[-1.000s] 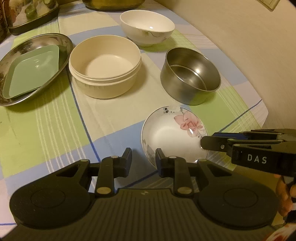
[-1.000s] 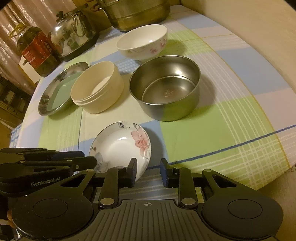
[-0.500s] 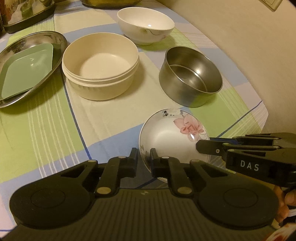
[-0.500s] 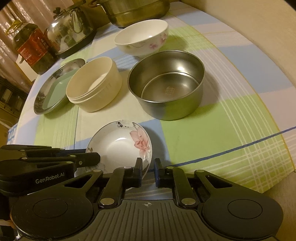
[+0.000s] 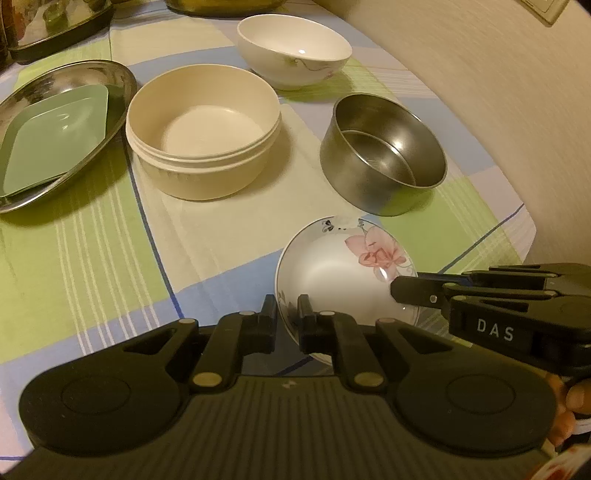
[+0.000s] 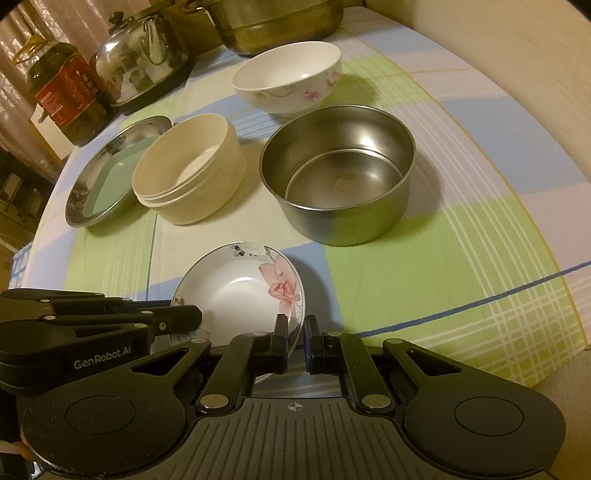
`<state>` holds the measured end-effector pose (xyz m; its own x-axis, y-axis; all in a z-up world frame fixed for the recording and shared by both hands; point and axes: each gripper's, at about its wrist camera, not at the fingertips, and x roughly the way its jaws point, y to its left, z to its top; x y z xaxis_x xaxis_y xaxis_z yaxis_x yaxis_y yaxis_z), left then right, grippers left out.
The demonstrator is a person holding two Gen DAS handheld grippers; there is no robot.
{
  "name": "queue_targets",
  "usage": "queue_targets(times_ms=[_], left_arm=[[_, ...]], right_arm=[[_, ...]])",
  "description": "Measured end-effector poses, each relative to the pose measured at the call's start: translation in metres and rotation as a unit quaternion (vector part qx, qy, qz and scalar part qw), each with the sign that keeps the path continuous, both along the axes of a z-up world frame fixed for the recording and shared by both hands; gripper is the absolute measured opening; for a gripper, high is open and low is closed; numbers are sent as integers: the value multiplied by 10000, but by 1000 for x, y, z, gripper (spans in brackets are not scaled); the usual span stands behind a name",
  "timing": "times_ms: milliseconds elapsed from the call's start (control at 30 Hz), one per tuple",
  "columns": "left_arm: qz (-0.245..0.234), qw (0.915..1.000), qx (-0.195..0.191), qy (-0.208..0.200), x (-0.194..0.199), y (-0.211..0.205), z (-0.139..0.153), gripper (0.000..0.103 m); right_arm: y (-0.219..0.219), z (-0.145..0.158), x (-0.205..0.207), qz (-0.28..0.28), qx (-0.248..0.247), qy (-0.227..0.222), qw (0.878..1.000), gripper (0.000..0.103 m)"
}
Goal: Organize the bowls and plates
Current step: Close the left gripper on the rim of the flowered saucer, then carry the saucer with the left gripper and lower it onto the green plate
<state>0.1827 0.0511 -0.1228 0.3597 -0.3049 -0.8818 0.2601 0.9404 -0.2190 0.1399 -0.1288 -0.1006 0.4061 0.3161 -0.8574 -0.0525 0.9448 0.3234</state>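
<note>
A small white plate with a pink flower point(image 5: 340, 269) lies near the table's front edge; it also shows in the right wrist view point(image 6: 240, 291). My left gripper point(image 5: 287, 314) is shut on its left rim. My right gripper point(image 6: 295, 332) is shut on its right rim. Behind it stand a steel bowl point(image 5: 384, 155) point(image 6: 340, 173), a cream round bowl point(image 5: 203, 125) point(image 6: 188, 166) and a white floral bowl point(image 5: 291, 48) point(image 6: 288, 74). A steel plate point(image 5: 122, 77) point(image 6: 85, 184) at the left holds a green square plate point(image 5: 55, 136) point(image 6: 110, 181).
The table has a checked green, blue and white cloth point(image 6: 424, 266). At the back stand a steel kettle point(image 6: 140, 55), an oil bottle point(image 6: 62, 92) and a large pot point(image 6: 277, 18). A wall point(image 5: 498, 92) curves along the right side, close to the table edge.
Both grippers have closed from open onto opposite rims of the flower plate. Both have moved slightly forward toward it.
</note>
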Motion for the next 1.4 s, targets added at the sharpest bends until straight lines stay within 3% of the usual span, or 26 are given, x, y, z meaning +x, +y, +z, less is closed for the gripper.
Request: queue_targets(times_ms=[467,933,1400], left_arm=[[383,9992,17,-109,-3,30,12,10],[1168,9927,107,-287,-12,102,27,10],[1637,9852,158,-484,14,166,43,9]], right_arm=[[24,9,13,350,69,-65,9993,8],[91,19,41,1145,235,-230,9929,8],[158,30,76,1585,363,-438,9857,8]])
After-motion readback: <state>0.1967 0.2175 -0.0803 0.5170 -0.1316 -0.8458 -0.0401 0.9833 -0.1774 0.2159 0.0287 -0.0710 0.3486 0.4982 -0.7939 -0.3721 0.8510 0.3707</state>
